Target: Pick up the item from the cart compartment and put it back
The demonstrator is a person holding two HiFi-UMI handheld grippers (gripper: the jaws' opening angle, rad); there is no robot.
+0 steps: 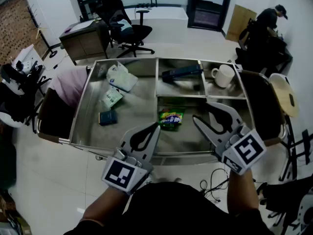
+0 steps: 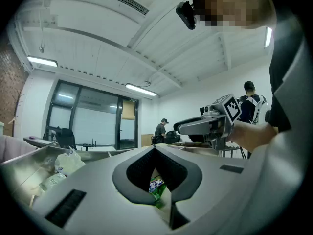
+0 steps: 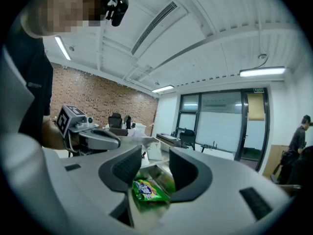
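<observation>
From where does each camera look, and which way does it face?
Head view: on the person's head, facing steeply down into the steel cart; the left gripper, the right gripper and the person's forearms show below.
Left gripper view: on the left gripper, looking along its shut jaws toward glass doors; the right gripper and the hand holding it show.
Right gripper view: on the right gripper, looking along its open jaws toward a brick wall; the left gripper shows.
Shared: all three show the green packet.

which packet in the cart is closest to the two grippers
The bright green snack packet in the middle front compartment, between the left gripper and right gripper; the pale green packet lies farther, in the left compartment.
</observation>
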